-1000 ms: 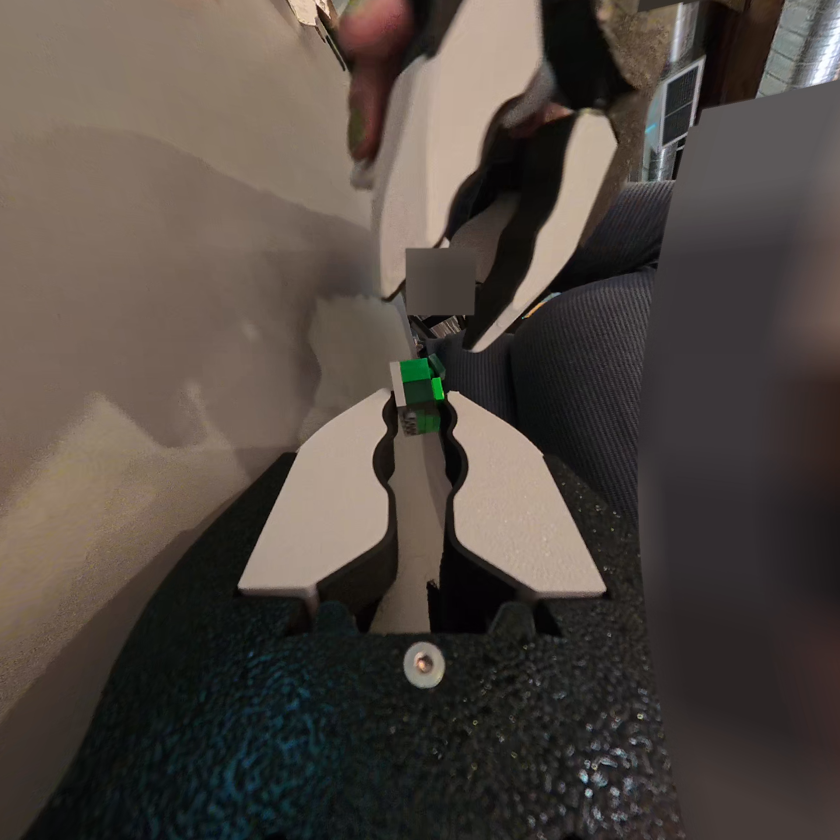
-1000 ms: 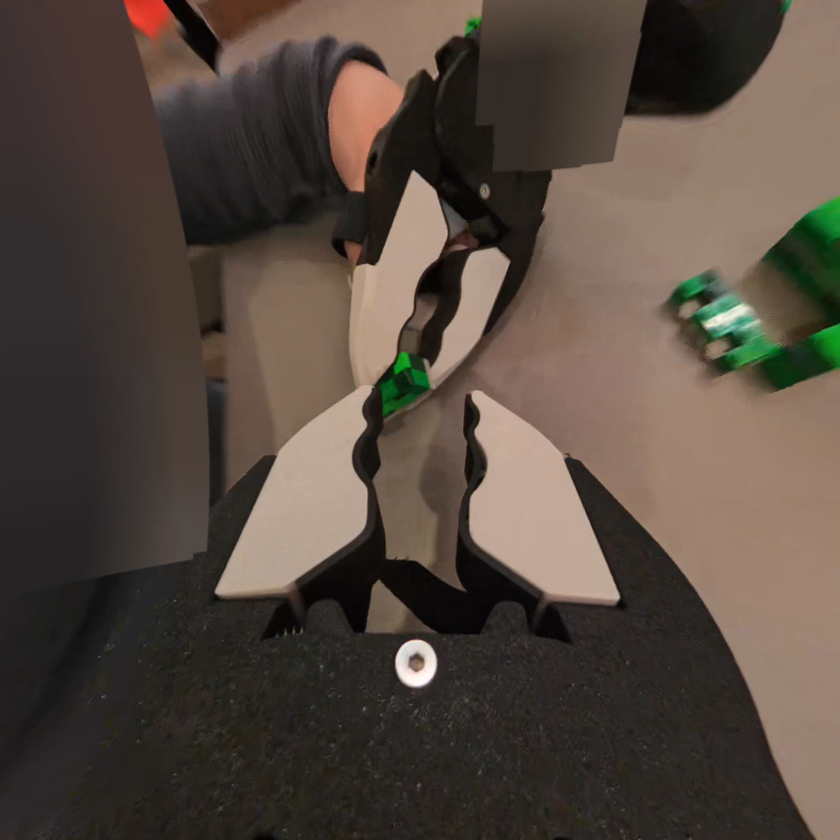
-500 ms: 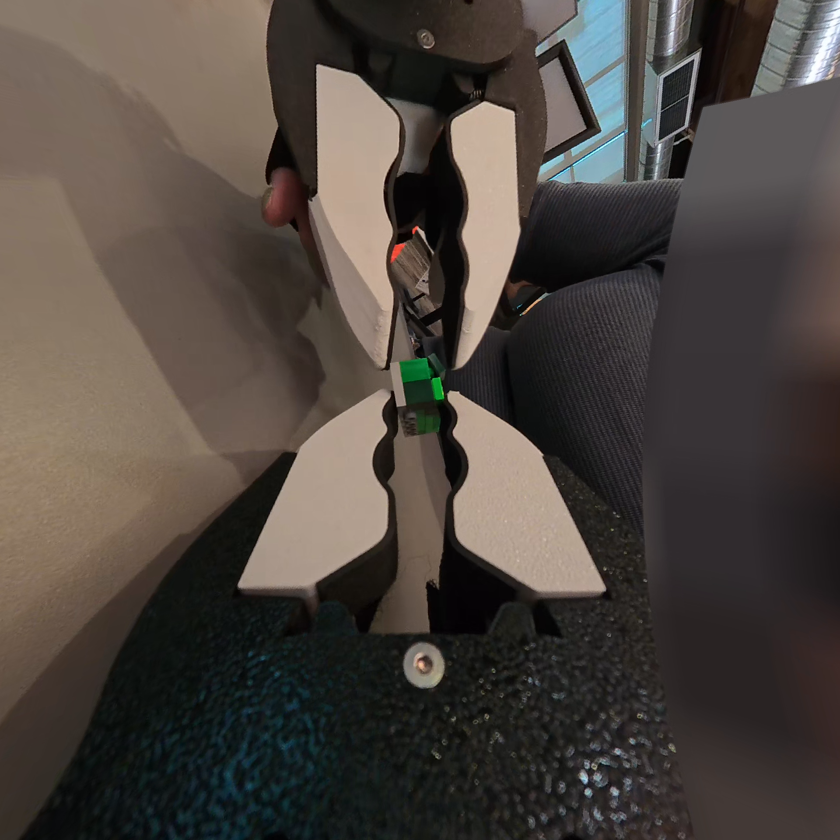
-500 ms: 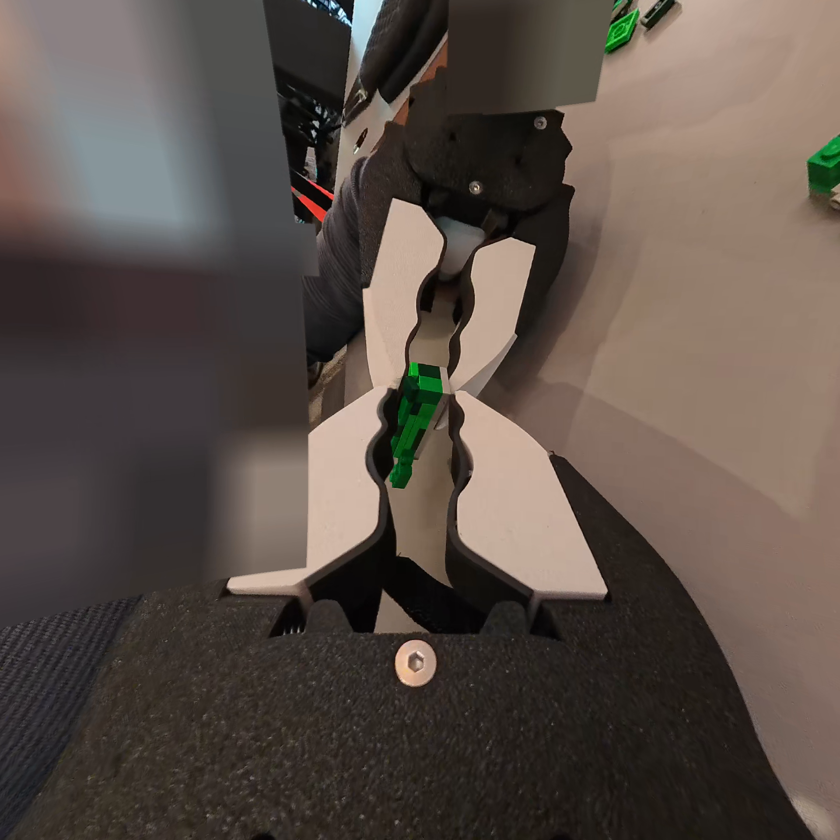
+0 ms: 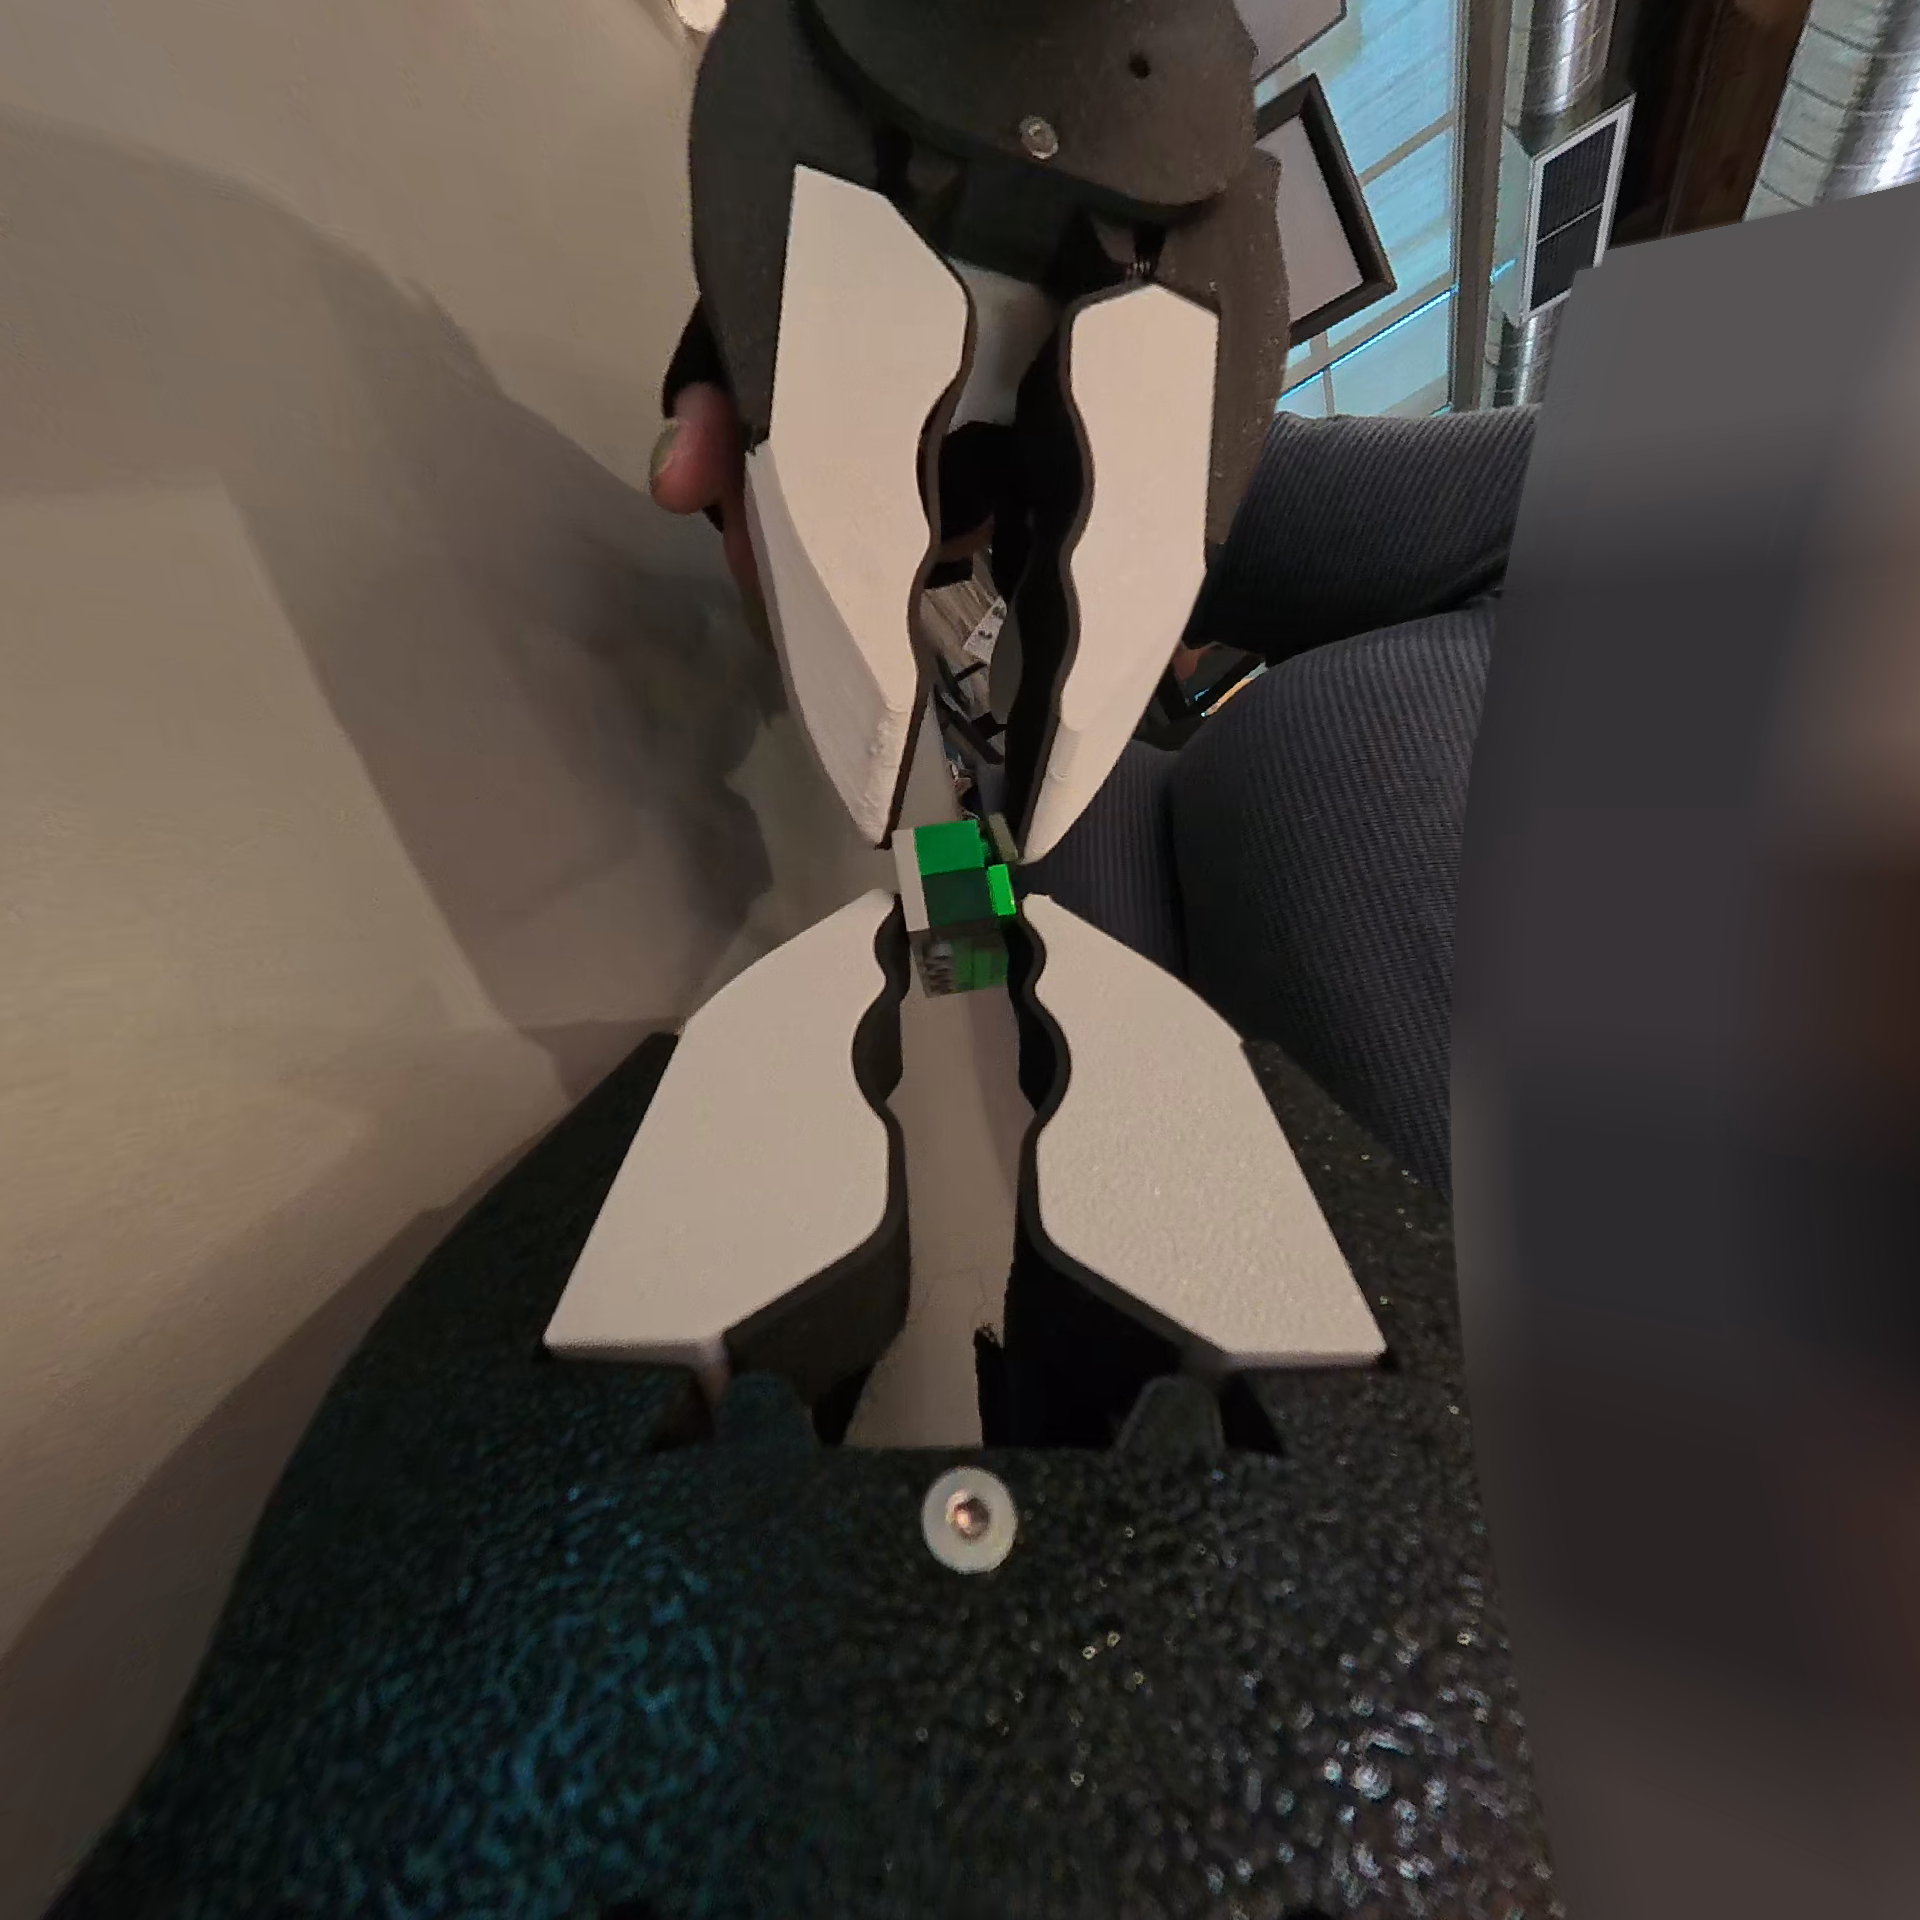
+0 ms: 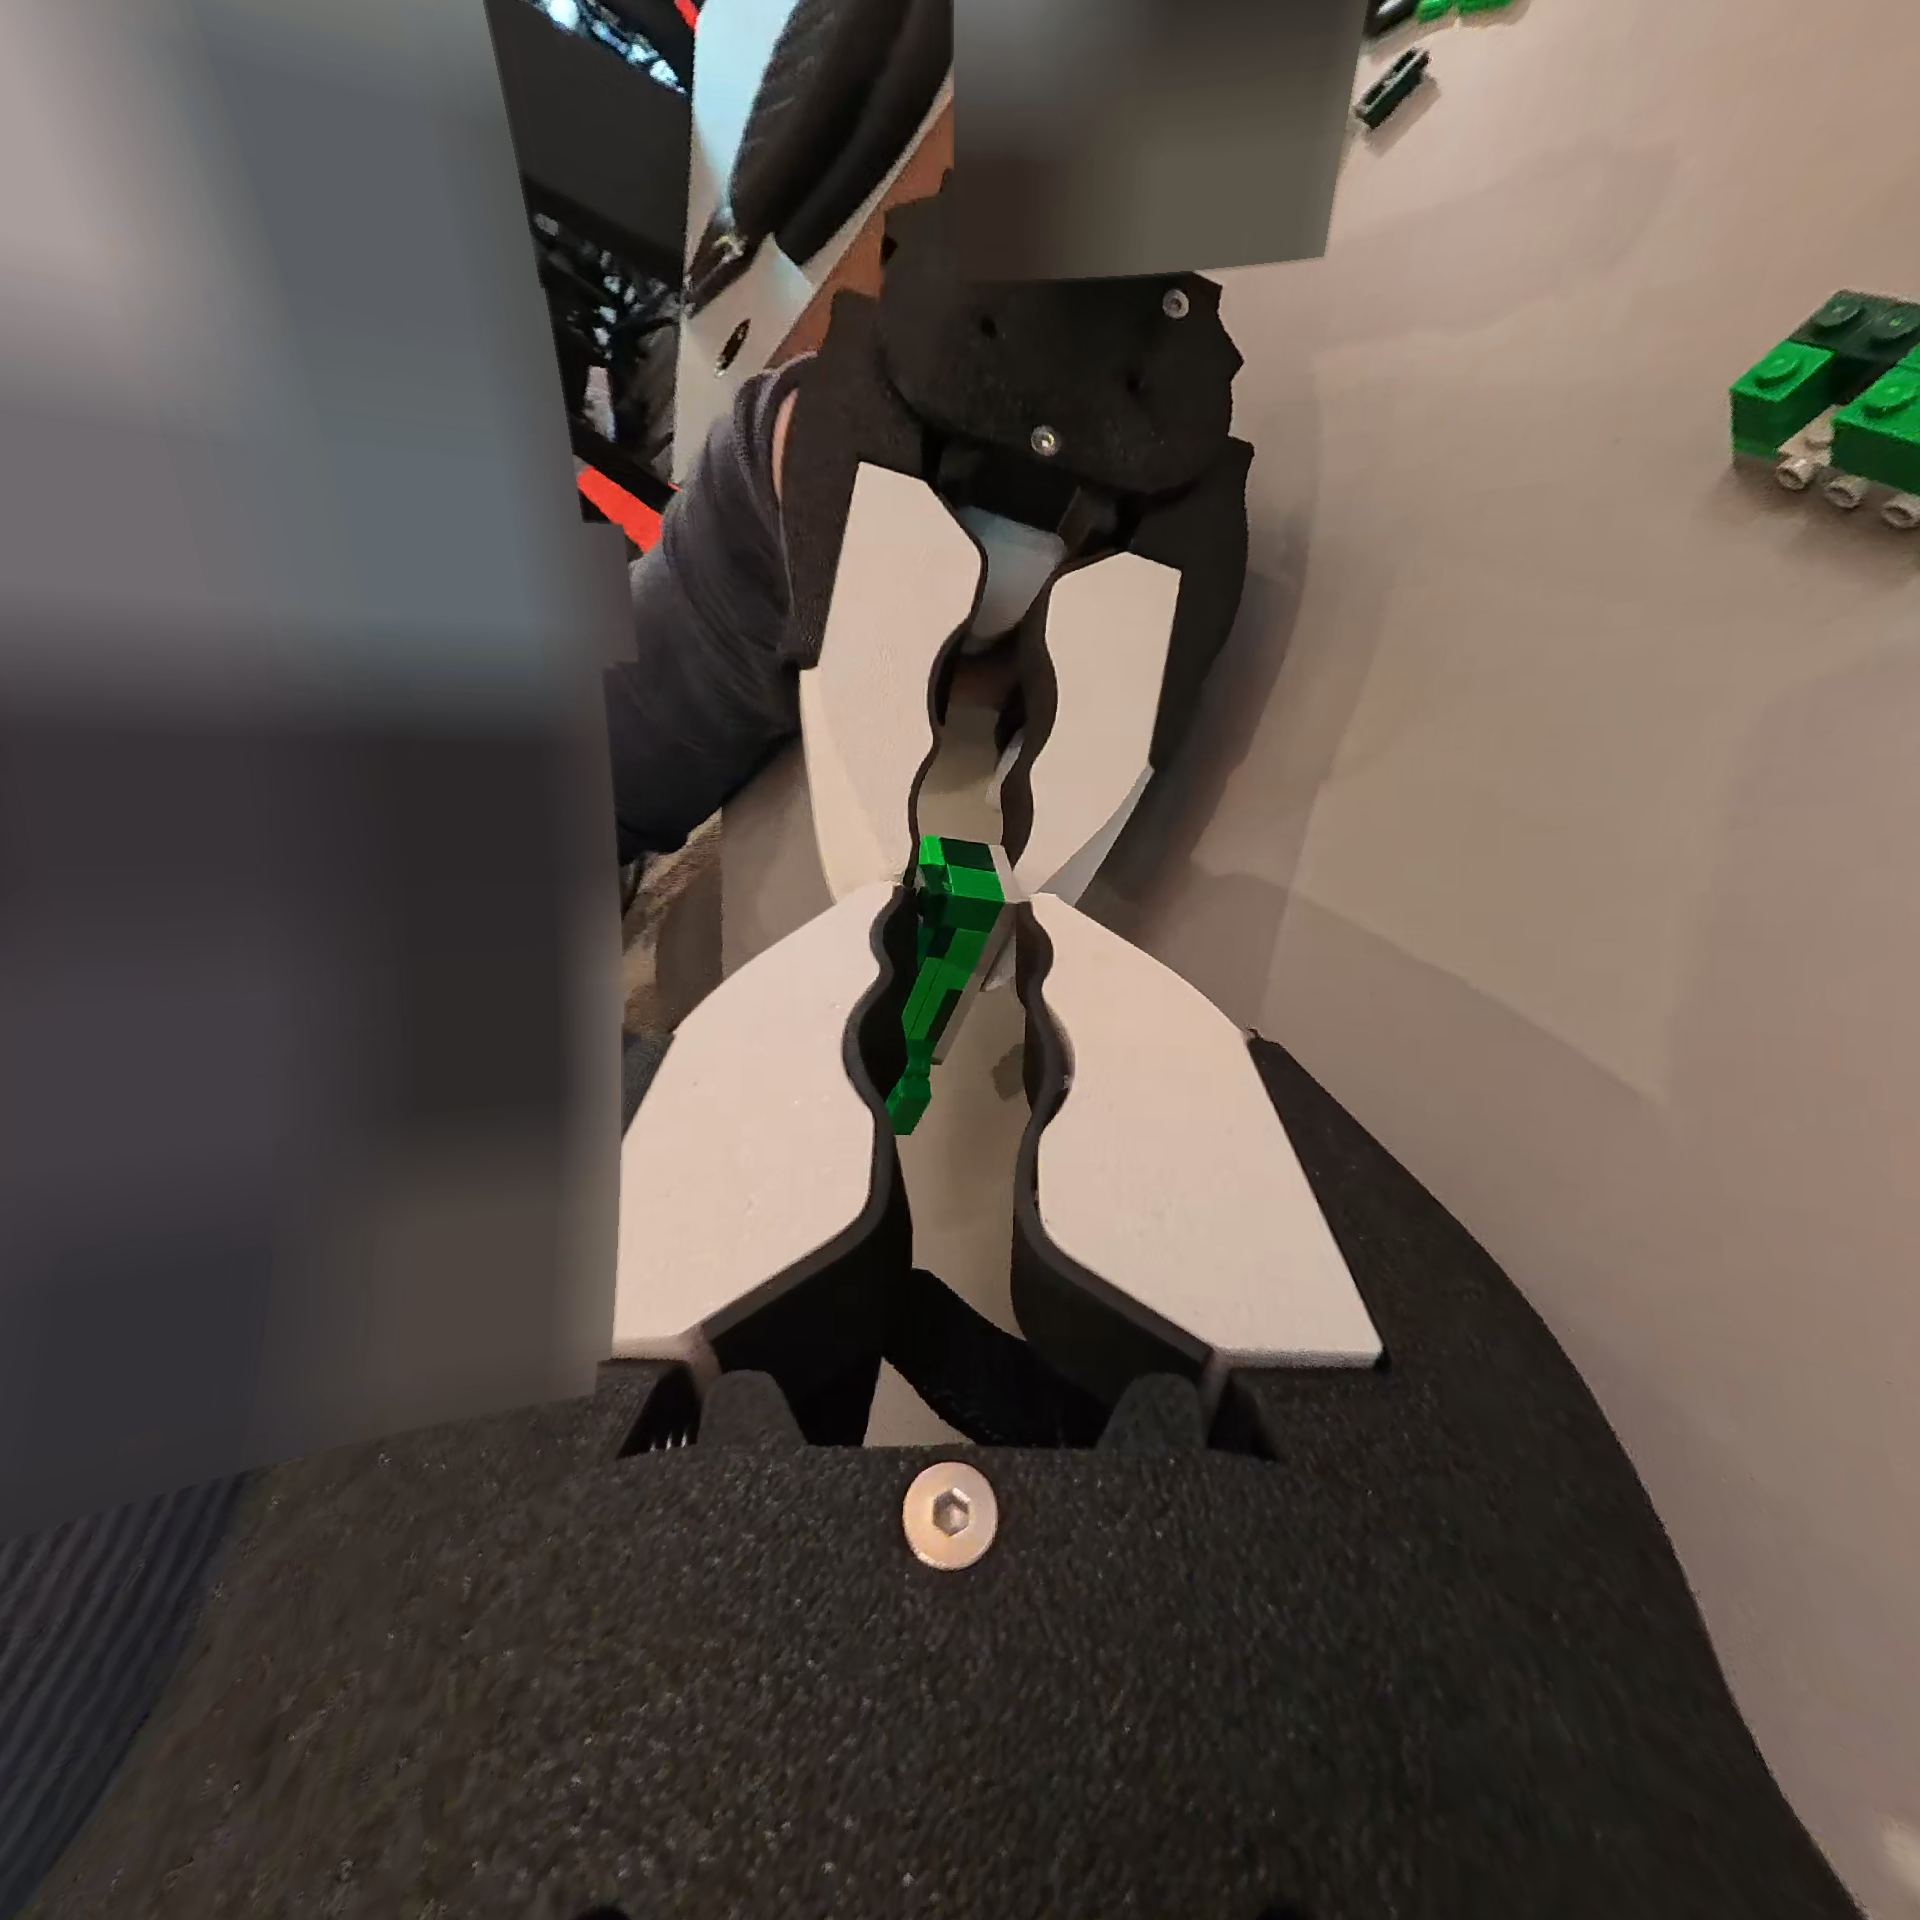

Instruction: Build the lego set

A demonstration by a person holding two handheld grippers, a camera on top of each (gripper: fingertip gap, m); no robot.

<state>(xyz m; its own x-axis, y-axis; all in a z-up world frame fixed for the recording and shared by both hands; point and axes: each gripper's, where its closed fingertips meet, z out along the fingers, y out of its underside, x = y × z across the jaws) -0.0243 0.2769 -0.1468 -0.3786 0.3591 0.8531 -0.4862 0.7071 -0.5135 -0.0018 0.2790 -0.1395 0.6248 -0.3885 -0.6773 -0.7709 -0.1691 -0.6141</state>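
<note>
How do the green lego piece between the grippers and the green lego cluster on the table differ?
The held lego piece is off the table, between the tips of the left gripper and the right gripper; the lego cluster lies on the table, with no gripper touching it. The held piece looks narrow and stacked; the cluster spreads flat with studs showing. Both mix bright green, dark green and pale parts.

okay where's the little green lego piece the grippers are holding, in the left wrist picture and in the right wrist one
Left wrist view: the green lego piece sits centre frame, between both grippers' tips.
Right wrist view: the same piece is centre frame, slanting down-left.
Shared landmark: the opposing gripper, coming down from the top of each picture.
</note>
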